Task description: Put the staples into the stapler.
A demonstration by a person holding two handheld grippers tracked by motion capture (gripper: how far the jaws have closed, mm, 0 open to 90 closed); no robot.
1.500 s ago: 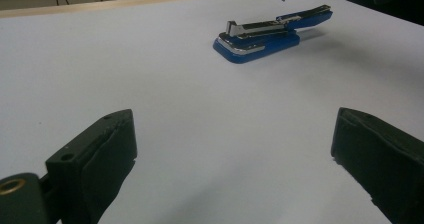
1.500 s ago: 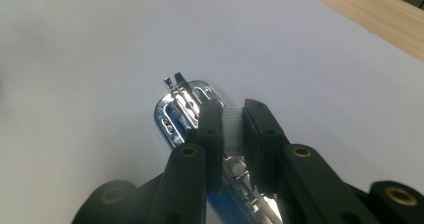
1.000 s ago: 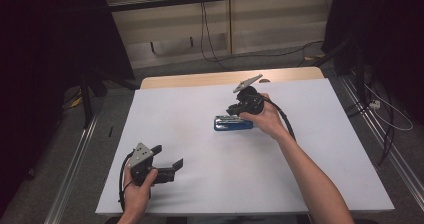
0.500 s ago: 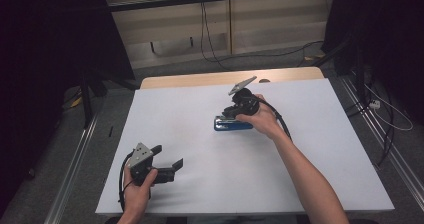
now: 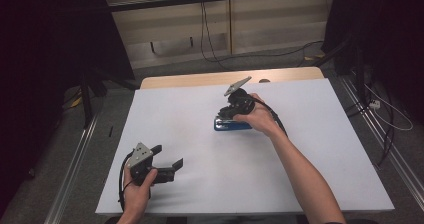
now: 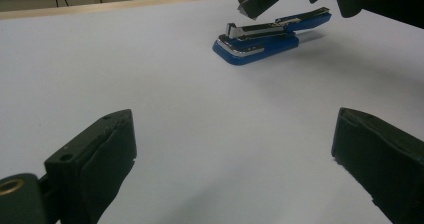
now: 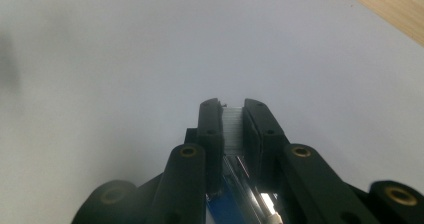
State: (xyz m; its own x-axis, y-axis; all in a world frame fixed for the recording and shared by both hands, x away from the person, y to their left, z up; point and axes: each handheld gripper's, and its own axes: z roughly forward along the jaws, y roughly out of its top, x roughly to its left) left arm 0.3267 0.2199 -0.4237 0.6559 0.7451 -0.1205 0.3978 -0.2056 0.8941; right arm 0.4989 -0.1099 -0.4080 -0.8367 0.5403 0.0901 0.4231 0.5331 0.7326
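A blue stapler (image 5: 232, 126) with a chrome magazine lies on the white table (image 5: 310, 149), right of centre. My right gripper (image 5: 223, 113) hovers just over it, tilted down. In the right gripper view the right gripper (image 7: 232, 106) is shut on a small silvery strip of staples (image 7: 232, 126), with the stapler (image 7: 235, 204) directly below. My left gripper (image 5: 170, 155) rests near the front left edge, held by a hand, jaws wide apart. In the left gripper view the left gripper (image 6: 235, 124) holds nothing, and the stapler (image 6: 260, 36) lies farther off under the right gripper (image 6: 250, 3).
A wooden strip (image 5: 200, 79) runs along the table's far edge. Cables trail on the floor (image 5: 280, 54) behind and to the right. Dark stands (image 5: 87, 89) flank the table.
My right gripper has shifted slightly to the left above the stapler and tilted a little. The left gripper has stayed where it was.
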